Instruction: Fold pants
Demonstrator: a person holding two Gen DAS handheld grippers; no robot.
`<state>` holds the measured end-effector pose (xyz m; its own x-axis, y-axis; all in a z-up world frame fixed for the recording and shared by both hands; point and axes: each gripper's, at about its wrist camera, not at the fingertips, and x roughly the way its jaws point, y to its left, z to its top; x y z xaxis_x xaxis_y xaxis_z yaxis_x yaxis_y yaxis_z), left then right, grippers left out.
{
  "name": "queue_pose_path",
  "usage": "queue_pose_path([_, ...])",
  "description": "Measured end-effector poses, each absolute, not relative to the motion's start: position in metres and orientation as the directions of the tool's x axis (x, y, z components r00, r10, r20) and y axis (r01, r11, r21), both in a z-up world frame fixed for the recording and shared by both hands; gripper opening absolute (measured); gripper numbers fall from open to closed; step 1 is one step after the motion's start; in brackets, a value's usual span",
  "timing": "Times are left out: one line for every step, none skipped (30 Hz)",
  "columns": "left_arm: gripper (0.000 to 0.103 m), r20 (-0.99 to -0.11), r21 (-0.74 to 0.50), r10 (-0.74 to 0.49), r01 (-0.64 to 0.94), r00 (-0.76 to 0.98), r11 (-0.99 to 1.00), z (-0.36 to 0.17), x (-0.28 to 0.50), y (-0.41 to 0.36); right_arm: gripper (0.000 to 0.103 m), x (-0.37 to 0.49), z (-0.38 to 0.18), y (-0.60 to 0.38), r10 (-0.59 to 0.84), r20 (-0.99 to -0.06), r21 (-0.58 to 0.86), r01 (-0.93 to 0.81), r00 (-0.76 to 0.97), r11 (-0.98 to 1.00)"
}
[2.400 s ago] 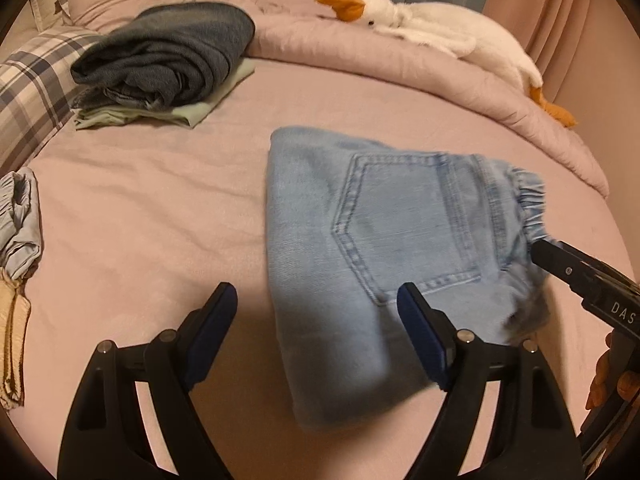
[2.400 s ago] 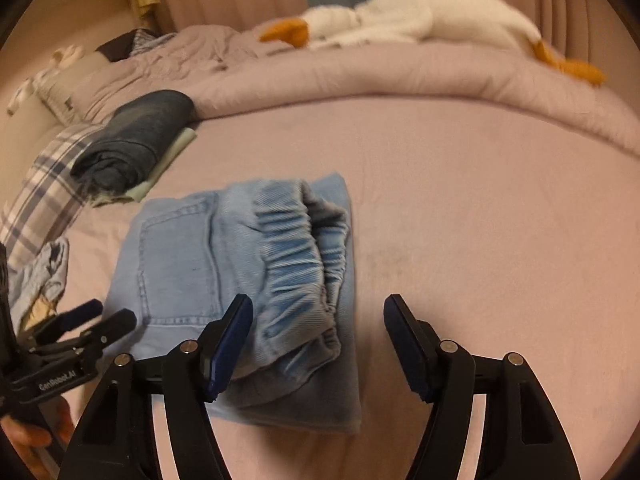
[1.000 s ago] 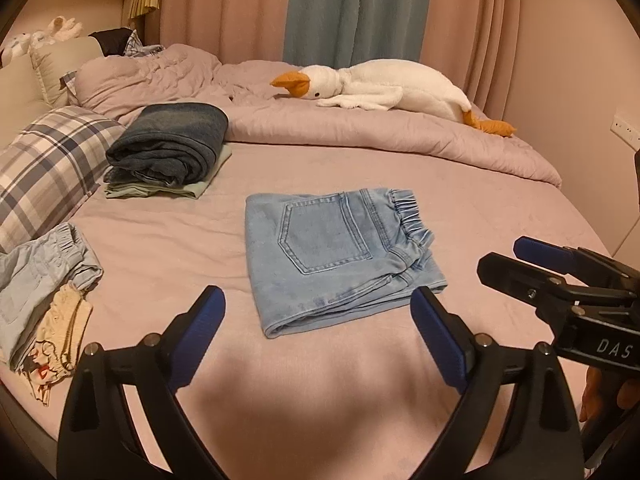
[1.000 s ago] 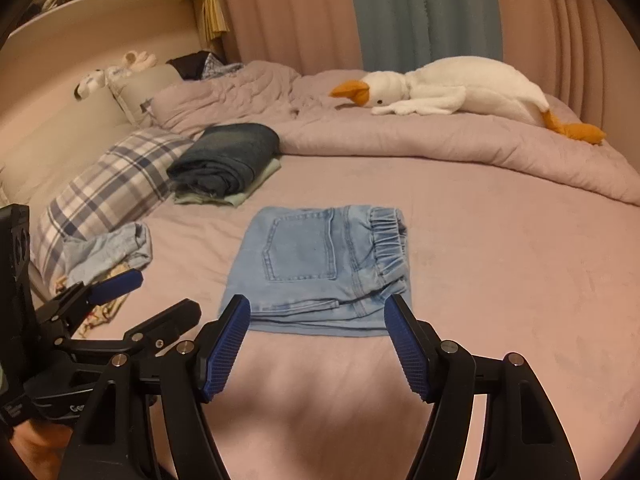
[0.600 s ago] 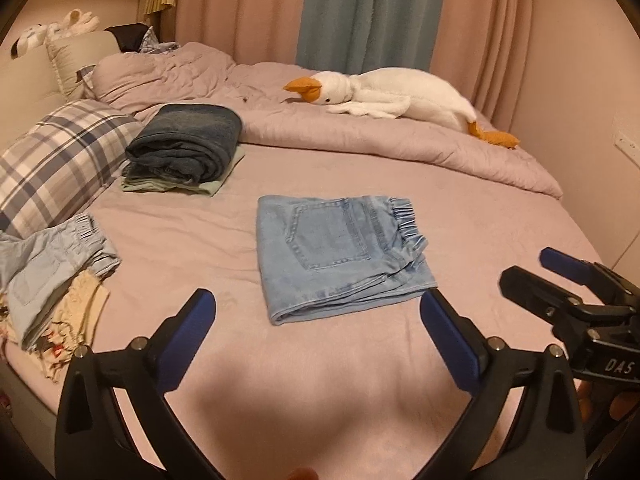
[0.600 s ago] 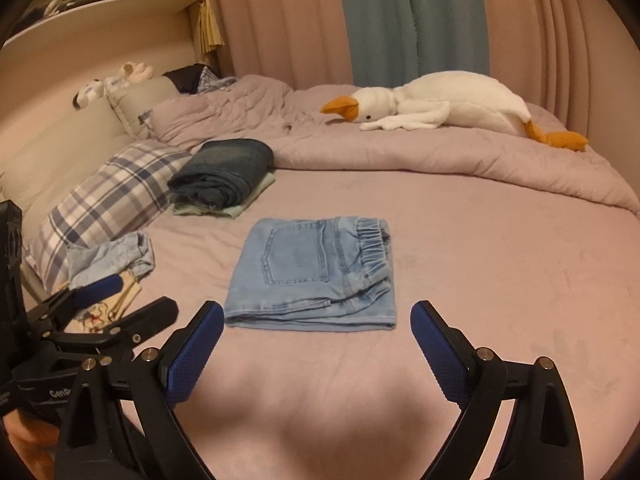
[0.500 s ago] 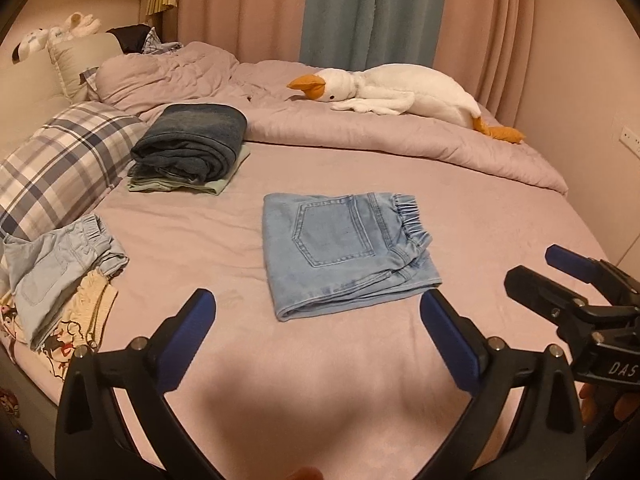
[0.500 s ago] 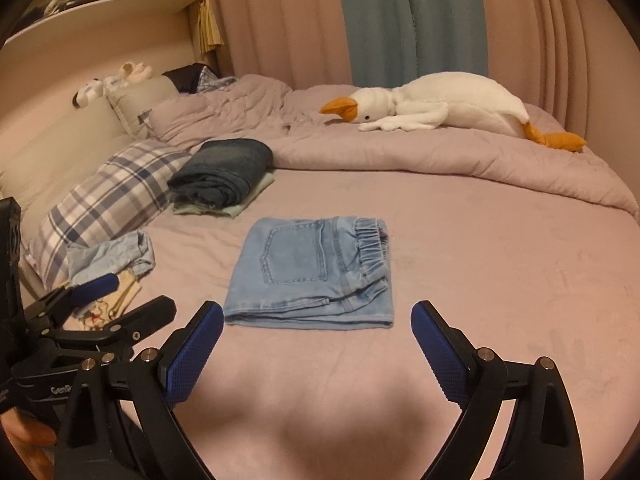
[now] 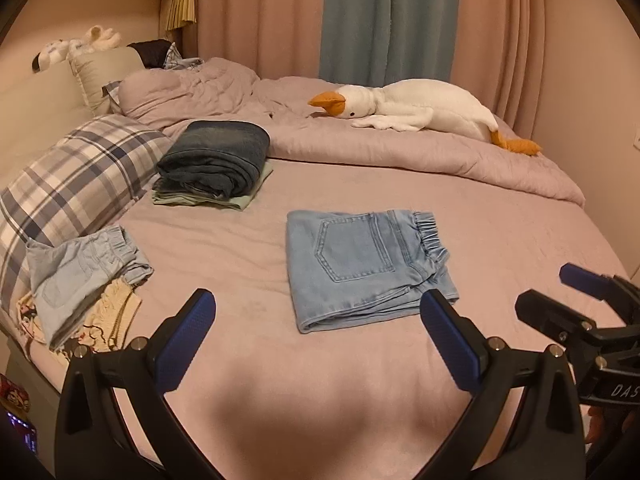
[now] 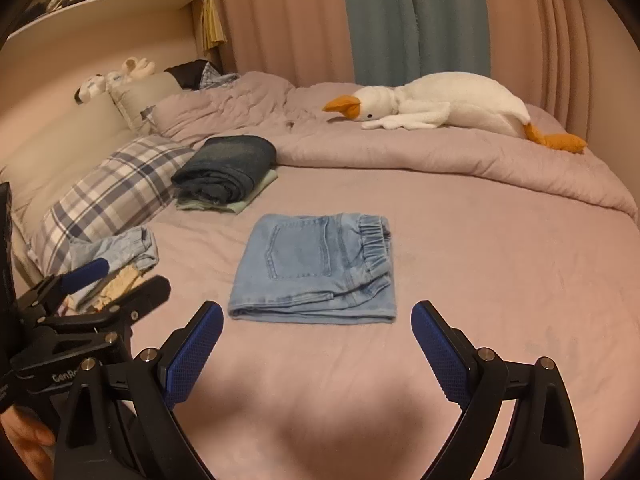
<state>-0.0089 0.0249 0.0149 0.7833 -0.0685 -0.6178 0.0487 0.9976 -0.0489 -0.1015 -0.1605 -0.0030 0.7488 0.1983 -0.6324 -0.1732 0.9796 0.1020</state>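
my left gripper (image 9: 316, 320): spread wide, nothing held | my right gripper (image 10: 316, 330): spread wide, nothing held | folded pants (image 9: 366, 262): flat on bed (image 9: 520, 240), just ahead of both

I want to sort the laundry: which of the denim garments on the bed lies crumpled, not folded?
The pale blue denim shorts beside the plaid pillow; the others are neatly folded.

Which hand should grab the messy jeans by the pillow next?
Probably the left gripper: the messy jeans lie on its side by the pillow. Its jaws are open and empty.
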Motion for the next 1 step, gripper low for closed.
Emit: queue_pose_path([0.102, -0.617, -0.036, -0.053, 0.039, 0.785, 0.999, 0.0151, -0.0085, 0.0247, 0.095, -0.1017, -0.003, -0.1603, 0.198, -0.633, 0.103, -0.173, 0.748, 0.98])
